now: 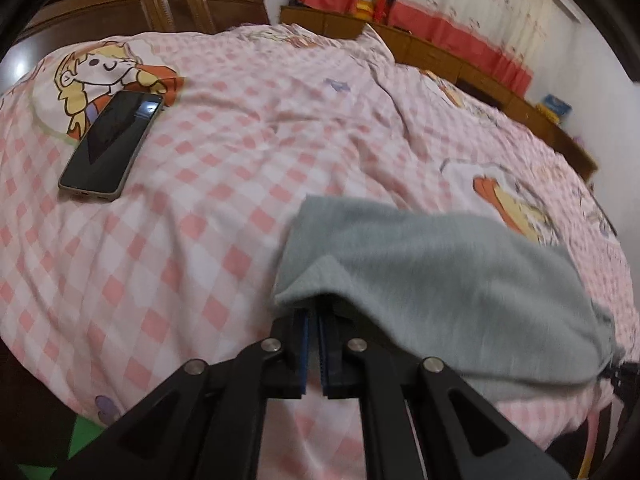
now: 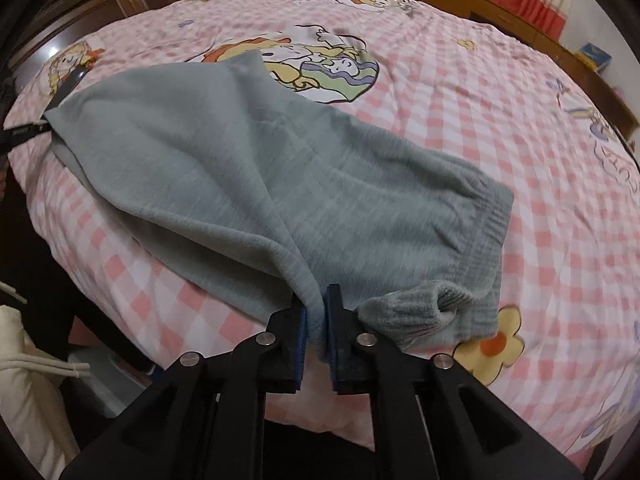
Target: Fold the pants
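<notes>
Grey fleece pants [image 2: 248, 176] lie folded over on a pink checked bed cover [image 2: 500, 160], waistband [image 2: 492, 224] to the right, a ribbed cuff [image 2: 424, 308] near the front. My right gripper [image 2: 317, 312] is shut on a fold of the pants at their near edge. My left gripper [image 1: 314, 308] is shut on the pants' other end [image 1: 440, 280], whose cloth drapes over the fingertips. The left gripper also shows at the far left of the right wrist view [image 2: 24, 134], holding the pants' corner.
A black phone [image 1: 112, 144] lies on the bed cover [image 1: 180, 260] to the left of the left gripper. A wooden wardrobe [image 1: 160, 4] and a wooden headboard ledge [image 1: 480, 68] with curtains stand behind the bed. A white bag [image 2: 28, 380] sits beside the bed at lower left.
</notes>
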Demonstrator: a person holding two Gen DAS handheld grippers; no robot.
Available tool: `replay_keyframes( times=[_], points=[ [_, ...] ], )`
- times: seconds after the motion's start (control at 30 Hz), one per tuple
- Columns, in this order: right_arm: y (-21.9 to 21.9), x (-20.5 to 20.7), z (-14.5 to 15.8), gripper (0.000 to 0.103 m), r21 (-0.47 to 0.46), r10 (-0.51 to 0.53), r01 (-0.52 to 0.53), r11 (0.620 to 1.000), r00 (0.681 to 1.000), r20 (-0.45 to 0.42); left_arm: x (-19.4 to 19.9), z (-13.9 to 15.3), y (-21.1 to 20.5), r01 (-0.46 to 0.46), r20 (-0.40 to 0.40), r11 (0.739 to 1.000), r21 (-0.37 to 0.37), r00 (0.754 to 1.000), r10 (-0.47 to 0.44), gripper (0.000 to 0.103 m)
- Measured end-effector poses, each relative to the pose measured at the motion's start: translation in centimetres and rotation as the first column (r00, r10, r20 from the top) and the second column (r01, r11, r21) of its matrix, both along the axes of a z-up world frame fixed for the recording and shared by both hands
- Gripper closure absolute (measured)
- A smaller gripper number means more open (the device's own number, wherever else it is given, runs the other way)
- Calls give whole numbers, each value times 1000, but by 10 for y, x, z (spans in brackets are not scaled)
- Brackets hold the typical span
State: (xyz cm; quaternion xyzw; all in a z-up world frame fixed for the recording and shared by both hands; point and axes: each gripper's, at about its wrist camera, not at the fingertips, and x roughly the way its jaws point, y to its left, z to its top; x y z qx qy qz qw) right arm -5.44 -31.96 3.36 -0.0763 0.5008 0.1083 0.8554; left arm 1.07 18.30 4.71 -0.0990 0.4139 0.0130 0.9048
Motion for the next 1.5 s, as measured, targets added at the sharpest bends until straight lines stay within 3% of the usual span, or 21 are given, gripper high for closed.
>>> replay_keyframes(
  times=[0.07, 0.13, 0.2, 0.27, 0.37, 0.73, 1.0, 1.1, 1.23, 1.37, 1.5],
  points=[
    [-1, -5, 0, 87, 11, -18, 18, 1000, 1000, -1, -5, 0, -1, 13, -11, 1000, -12, 1000, -13, 100],
    [-2, -9, 0, 85, 15, -34, 34, 999, 999, 1, -11, 0, -5, 51, -19, 997, -61, 998, -52, 92],
    [-4, -14, 0, 81, 36, -64, 64, 997, 998, 6, -16, 2, -12, 78, -16, 994, -79, 997, -80, 74],
    [-6, -18, 1, 71, 90, -122, 121, 989, 993, 6, -17, 3, -17, 85, -15, 993, -80, 996, -86, 67],
    [-4, -28, 3, 65, 125, -176, 172, 977, 984, 22, -16, 1, -24, 91, -22, 989, -113, 995, -94, 67],
    [-4, -45, 15, 60, 225, -300, 289, 930, 954, 17, 0, -14, -50, 122, -39, 975, -183, 991, -131, 67],
    [16, -42, 22, 59, 270, -269, 258, 928, 963, 4, 9, -14, -56, 107, -21, 971, -215, 993, -114, 69],
    [25, -44, 28, 59, 265, -255, 242, 933, 967, 14, 10, -14, -54, 101, -20, 972, -214, 994, -108, 79],
    [45, -40, 32, 59, 269, -209, 197, 943, 978, 17, 7, -14, -49, 95, -24, 968, -231, 994, -103, 79],
    [74, -29, 26, 59, 305, -148, 143, 941, 989, -7, 4, -17, -48, 74, -28, 980, -187, 996, -81, 79],
    [107, -20, 17, 59, 343, -90, 97, 934, 995, -37, 7, -21, -45, 69, -18, 970, -235, 997, -75, 78]
  ],
)
